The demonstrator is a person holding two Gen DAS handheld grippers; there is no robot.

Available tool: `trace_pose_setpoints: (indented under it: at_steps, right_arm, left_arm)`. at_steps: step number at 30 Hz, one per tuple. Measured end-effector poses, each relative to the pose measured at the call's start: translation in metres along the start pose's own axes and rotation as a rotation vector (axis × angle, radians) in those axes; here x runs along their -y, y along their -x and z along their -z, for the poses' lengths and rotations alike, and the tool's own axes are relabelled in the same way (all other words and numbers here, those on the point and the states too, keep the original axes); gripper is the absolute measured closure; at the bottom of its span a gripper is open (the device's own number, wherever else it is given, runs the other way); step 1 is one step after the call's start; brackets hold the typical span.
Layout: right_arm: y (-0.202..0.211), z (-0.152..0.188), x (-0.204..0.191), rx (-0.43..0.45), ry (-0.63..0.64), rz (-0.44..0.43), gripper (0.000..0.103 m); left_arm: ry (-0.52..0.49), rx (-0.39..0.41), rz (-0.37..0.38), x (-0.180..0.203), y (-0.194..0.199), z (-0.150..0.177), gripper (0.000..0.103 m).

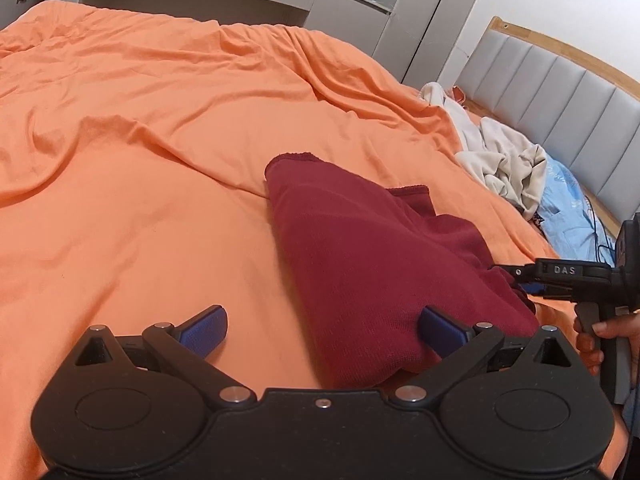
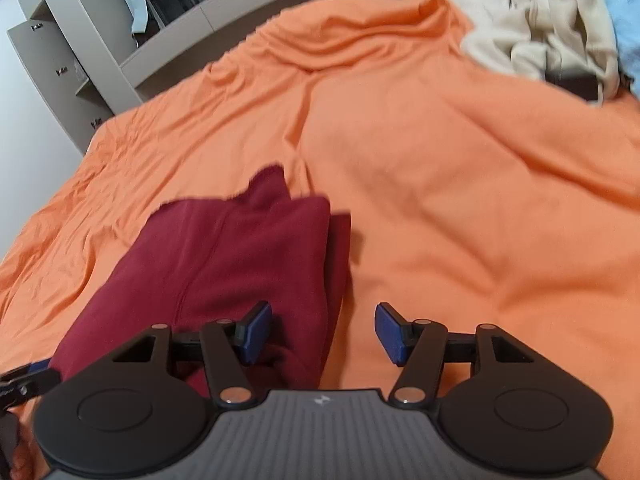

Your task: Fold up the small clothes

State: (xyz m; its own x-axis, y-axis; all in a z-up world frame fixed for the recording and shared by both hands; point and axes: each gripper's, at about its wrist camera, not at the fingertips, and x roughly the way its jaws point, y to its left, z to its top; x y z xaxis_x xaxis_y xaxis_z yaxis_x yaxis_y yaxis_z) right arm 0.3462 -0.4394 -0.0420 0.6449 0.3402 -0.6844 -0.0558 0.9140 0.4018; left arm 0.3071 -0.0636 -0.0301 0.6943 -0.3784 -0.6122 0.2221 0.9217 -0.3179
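Observation:
A dark red garment (image 1: 360, 248) lies folded on the orange bed cover (image 1: 140, 140). It also shows in the right wrist view (image 2: 224, 264). My left gripper (image 1: 322, 330) is open, its right blue pad (image 1: 440, 330) against the garment's near edge, its left pad over bare cover. My right gripper (image 2: 322, 334) is open over the garment's near right edge, its left pad (image 2: 256, 334) above the cloth, its right pad over the cover. The right gripper also shows at the right of the left wrist view (image 1: 516, 276), by the garment's right side.
A heap of cream clothes (image 1: 496, 160) and a light blue cloth (image 1: 568, 208) lie by the grey padded headboard (image 1: 560, 92). The cream heap also shows in the right wrist view (image 2: 540, 20). Grey cabinets (image 2: 80, 60) stand beyond the bed.

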Motion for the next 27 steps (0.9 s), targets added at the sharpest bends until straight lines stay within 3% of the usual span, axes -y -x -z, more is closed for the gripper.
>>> trace_pose_setpoints:
  at_steps: [5,8,15,27]
  right_arm:
    - [0.012,0.009,-0.014,0.018,0.121,0.078,0.03]
    - [0.019,0.009,-0.01,0.024,0.095,0.059,0.027]
    - [0.047,0.014,-0.006,0.098,0.058,0.011,0.001]
    - [0.043,0.019,-0.01,0.113,0.017,-0.023,0.0]
  left_arm:
    - [-0.015,-0.016,-0.008,0.001,0.001,0.0,0.001]
    - [-0.011,-0.016,-0.004,0.0,0.001,0.0,0.001]
    - [-0.022,-0.007,-0.014,0.004,0.004,-0.001,0.001]
    - [-0.044,-0.02,-0.013,0.008,0.002,-0.008,0.001]
